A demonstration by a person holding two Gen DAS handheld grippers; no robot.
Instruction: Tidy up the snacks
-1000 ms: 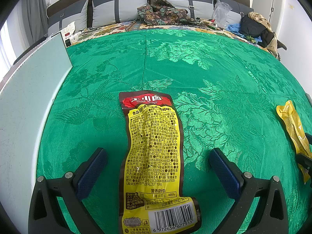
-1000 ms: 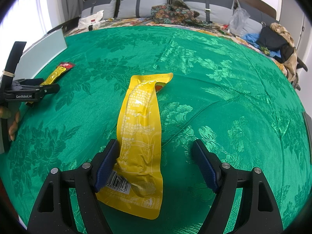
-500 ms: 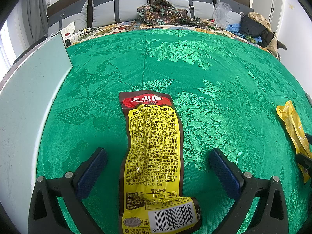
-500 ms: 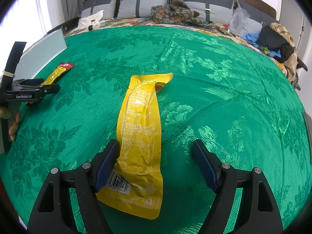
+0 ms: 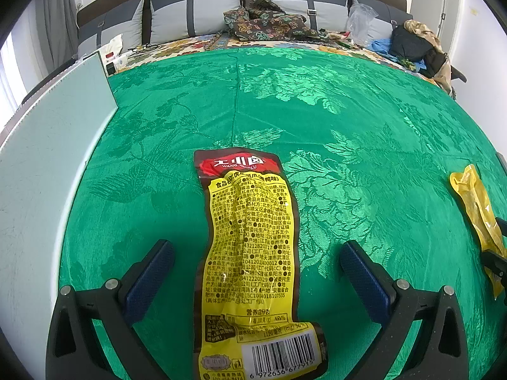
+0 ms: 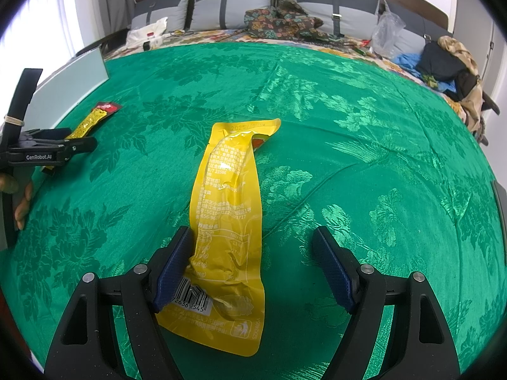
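Note:
A long yellow and dark brown snack pack (image 5: 250,253) with a red top lies flat on the green cloth (image 5: 348,120), lengthwise between the wide-apart fingers of my left gripper (image 5: 258,266), which is open. A plain yellow snack pouch (image 6: 228,221) lies between the fingers of my right gripper (image 6: 253,259), also open; its left pad (image 6: 172,272) sits against the pouch's edge and the right pad stands apart. The same pouch (image 5: 478,215) shows at the right edge of the left wrist view. The brown pack (image 6: 92,120) and left gripper (image 6: 60,145) appear at the left in the right wrist view.
A pale flat panel (image 5: 47,158) borders the cloth on the left. Grey pillows (image 5: 196,9), patterned fabric (image 5: 266,22), a plastic bag (image 5: 361,22) and a heap of clothes (image 5: 418,47) lie along the far side. A person's fingers (image 6: 22,202) hold the left tool.

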